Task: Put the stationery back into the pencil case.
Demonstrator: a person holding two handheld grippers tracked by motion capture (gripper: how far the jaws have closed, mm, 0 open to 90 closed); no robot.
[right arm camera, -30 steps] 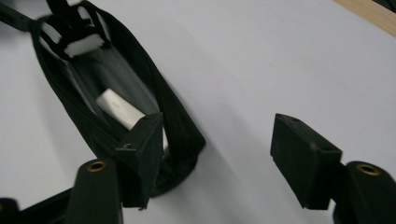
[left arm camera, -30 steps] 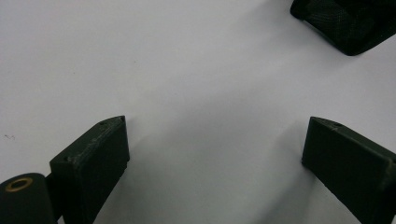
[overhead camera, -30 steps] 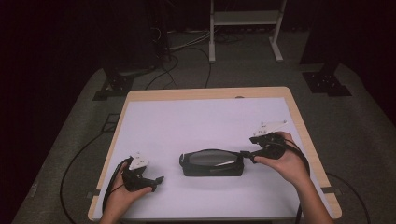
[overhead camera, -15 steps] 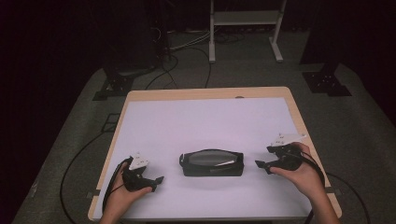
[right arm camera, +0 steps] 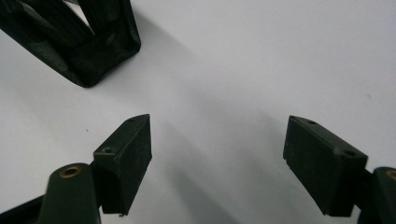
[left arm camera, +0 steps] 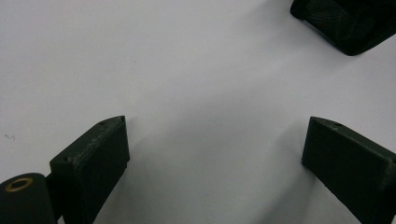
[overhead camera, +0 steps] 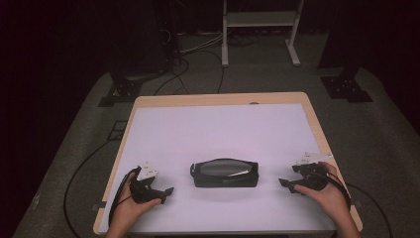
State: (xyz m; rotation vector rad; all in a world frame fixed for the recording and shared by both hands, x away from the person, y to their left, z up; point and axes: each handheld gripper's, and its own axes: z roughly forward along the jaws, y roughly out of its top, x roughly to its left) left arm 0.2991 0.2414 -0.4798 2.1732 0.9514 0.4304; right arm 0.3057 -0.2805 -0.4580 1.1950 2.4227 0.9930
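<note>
Black zippered pouch (overhead camera: 225, 173): lying flat near the front middle of the white surface (overhead camera: 218, 129), long side across, a pale strip showing on its top; one dark corner visible at upper right in the left gripper view (left arm camera: 348, 23), another at upper left in the right gripper view (right arm camera: 74, 39). Left claw (overhead camera: 166, 191): held in left hand (overhead camera: 130, 206), resting left of pouch, apart from it, jaws spread wide, nothing between. Right claw (overhead camera: 286, 185): held in right hand (overhead camera: 327, 194), right of pouch, apart from it, jaws likewise spread wide, nothing between. Cables (overhead camera: 89, 163) trailing over grey floor beyond the wooden edge.
</note>
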